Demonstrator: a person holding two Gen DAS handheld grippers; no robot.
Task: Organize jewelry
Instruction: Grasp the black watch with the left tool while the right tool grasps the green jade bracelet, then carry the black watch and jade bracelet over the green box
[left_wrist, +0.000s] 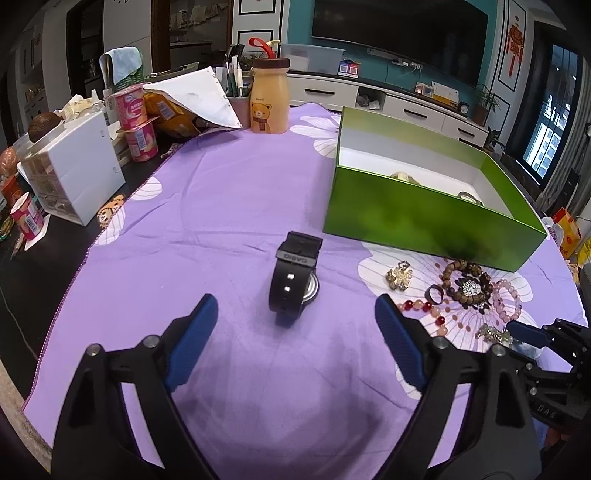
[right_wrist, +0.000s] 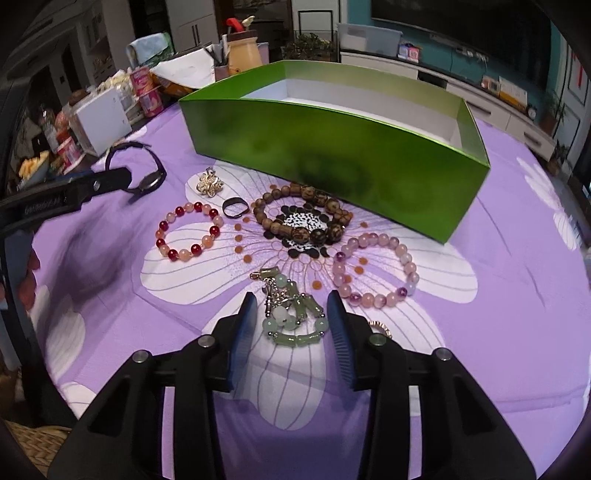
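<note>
A black Casio watch (left_wrist: 295, 275) stands on its strap on the purple cloth, just ahead of my open, empty left gripper (left_wrist: 295, 314). It also shows in the right wrist view (right_wrist: 142, 171). My right gripper (right_wrist: 293, 306) is open, its blue pads on either side of a green jade bracelet (right_wrist: 295, 319) lying on the cloth. Beyond lie a red-and-peach bead bracelet (right_wrist: 188, 232), a pink bead bracelet (right_wrist: 373, 269), a brown wooden bead bracelet (right_wrist: 301, 216), a black ring (right_wrist: 234, 206) and a gold brooch (right_wrist: 209, 182). The green box (right_wrist: 332, 155) stands open behind them.
The purple flowered cloth (left_wrist: 221, 192) covers the table. At the far left stand a white drawer box (left_wrist: 74, 166), pink yoghurt cups (left_wrist: 136, 122) and a bear-printed bottle (left_wrist: 267, 98). A small gold ring (right_wrist: 380, 326) lies by my right gripper's right finger.
</note>
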